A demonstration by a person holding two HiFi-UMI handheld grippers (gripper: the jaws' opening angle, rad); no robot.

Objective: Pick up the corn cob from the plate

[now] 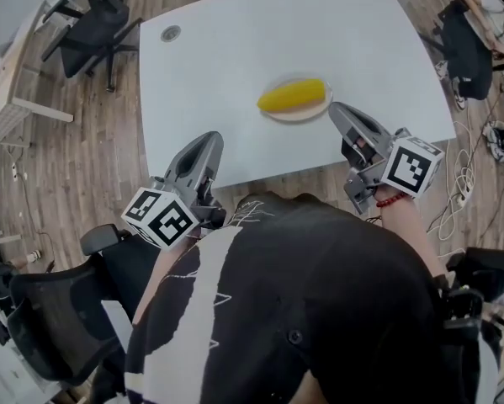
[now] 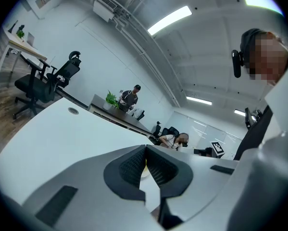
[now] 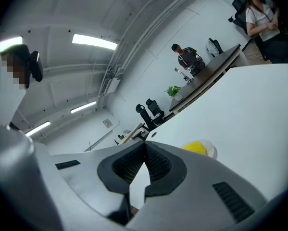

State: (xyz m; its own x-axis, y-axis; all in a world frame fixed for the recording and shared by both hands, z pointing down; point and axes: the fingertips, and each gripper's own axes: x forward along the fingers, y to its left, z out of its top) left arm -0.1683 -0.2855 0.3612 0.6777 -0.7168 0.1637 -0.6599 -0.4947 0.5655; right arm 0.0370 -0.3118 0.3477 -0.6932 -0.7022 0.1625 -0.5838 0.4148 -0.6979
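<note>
White table (image 1: 235, 74) before me: small round plate (image 1: 302, 117) lies toward near right edge, well apart from grey round grommet (image 1: 170, 33) set in far left corner.

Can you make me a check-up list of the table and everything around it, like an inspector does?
Surface: white table, with a round port near a far corner.
Job's things: yellow corn cob lying on the plate, not gripped.
Clutter: nothing seen.
Grippers: left gripper shut, empty, at the near edge; right gripper shut, empty, tip close to the plate.
Cables: loose cables on the floor at the right.
Surroundings: wooden floor, office chairs, a person at a far desk.
</note>
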